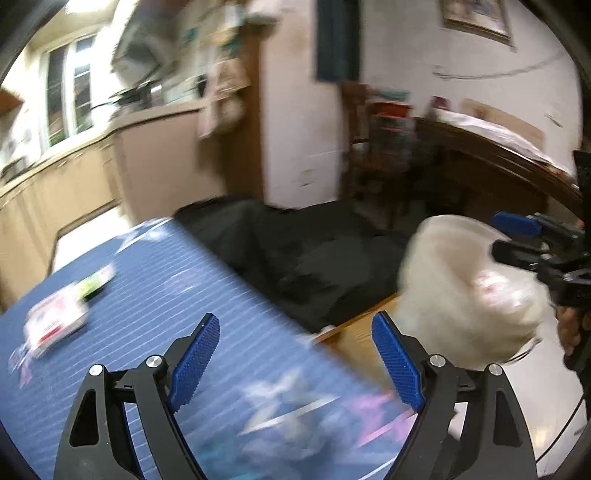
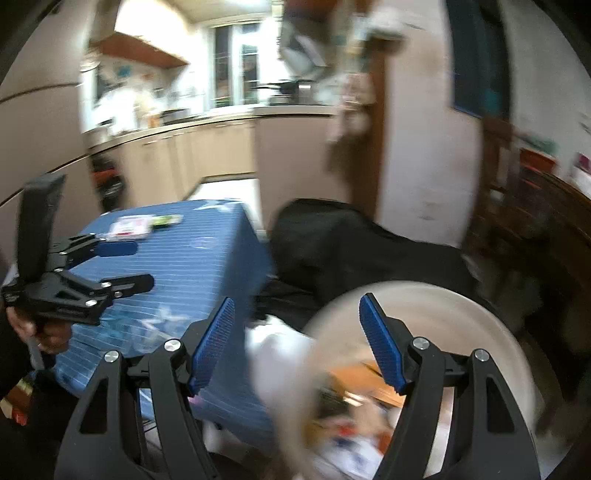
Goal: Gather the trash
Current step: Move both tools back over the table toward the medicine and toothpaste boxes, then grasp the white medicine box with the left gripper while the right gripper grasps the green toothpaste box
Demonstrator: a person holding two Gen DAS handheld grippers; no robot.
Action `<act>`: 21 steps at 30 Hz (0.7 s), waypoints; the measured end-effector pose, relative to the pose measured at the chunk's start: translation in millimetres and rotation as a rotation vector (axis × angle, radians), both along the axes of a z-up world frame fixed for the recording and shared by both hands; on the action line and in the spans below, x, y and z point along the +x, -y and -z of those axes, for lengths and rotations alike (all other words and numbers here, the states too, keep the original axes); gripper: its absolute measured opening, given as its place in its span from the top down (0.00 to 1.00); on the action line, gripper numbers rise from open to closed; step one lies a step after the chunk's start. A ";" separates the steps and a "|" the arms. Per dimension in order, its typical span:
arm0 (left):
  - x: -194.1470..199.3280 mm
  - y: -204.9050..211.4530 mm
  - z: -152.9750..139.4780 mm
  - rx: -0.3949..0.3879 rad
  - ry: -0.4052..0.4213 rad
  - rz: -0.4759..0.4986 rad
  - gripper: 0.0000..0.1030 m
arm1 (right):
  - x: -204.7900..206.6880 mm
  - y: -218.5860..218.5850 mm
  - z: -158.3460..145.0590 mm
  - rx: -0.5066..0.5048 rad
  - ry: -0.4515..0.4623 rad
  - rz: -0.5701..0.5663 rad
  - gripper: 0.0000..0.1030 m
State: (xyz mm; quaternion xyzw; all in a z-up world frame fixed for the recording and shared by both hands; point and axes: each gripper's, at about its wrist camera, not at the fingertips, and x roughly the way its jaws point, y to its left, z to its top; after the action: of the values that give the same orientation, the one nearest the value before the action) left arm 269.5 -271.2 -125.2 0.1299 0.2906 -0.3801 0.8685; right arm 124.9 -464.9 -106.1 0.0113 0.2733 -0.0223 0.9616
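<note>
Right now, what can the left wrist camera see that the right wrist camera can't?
Only the left wrist view shows a framed picture on the wall and the right hand-held gripper beside the white bag. Only the right wrist view looks down into that bag, with trash blurred inside, and shows the left hand-held gripper, open. Both show the blue striped table, the wrappers on it, the black bag and the kitchen counter.
</note>
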 end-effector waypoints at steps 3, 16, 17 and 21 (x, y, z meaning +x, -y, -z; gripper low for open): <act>31.7 -55.9 7.6 0.038 0.004 -0.105 0.11 | 43.7 -42.9 4.9 -0.022 -0.027 -0.123 0.35; 198.4 -198.2 16.1 0.212 -0.022 0.002 0.05 | 165.3 -131.2 21.0 -0.022 -0.131 -0.328 0.27; 208.0 -197.6 18.8 0.231 -0.020 0.037 0.05 | 174.6 -133.0 23.9 -0.020 -0.145 -0.331 0.27; 234.6 -182.6 29.5 0.294 0.009 0.137 0.05 | 208.7 -143.5 31.2 -0.037 -0.203 -0.369 0.27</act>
State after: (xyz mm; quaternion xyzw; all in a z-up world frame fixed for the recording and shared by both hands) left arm 504.1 -88.6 -154.6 0.2766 0.3297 -0.3912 0.8135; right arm 333.6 -321.4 -137.3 -0.0587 0.3658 0.1479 0.9170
